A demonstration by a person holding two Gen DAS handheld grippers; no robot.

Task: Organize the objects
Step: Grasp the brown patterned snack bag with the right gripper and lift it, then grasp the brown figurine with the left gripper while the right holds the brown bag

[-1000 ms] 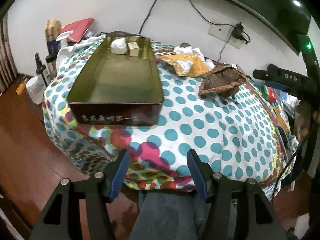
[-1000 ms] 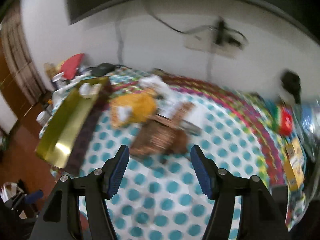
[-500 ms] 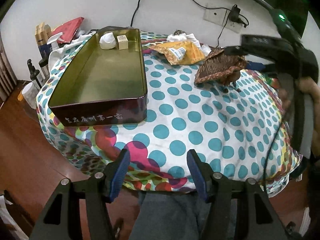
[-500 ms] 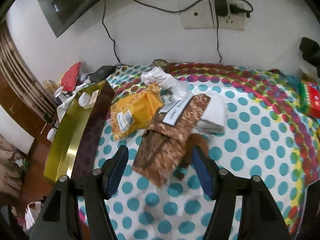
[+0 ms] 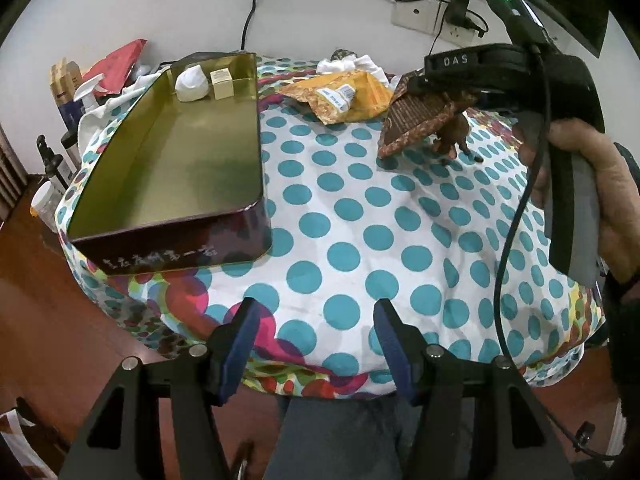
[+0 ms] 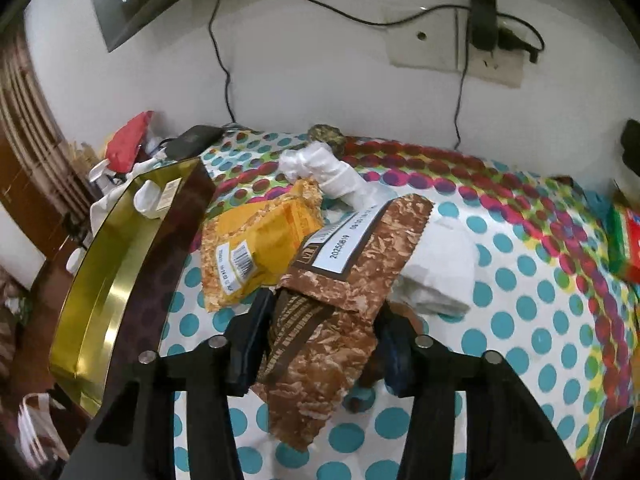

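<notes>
Right gripper [image 5: 430,92] apparently straddles brown packet [image 5: 416,124]; gold tin [image 5: 240,216] sits apart.

The tin [image 5: 168,168] is metal, shiny gold inside with a glossy dark maroon outside. The cloth [image 5: 360,240] under everything looks like matt printed fabric, a bit wrinkly. The brown packet [image 6: 340,320] and yellow packet [image 6: 256,256] are crinkly plastic film with a slight sheen, each with a paper-looking label. The white wad [image 6: 336,176] looks like thin crumpled plastic. Gripper fingers [image 5: 240,344] have matt blue pads on black plastic. The floor [image 5: 48,340] is polished reddish wood.
</notes>
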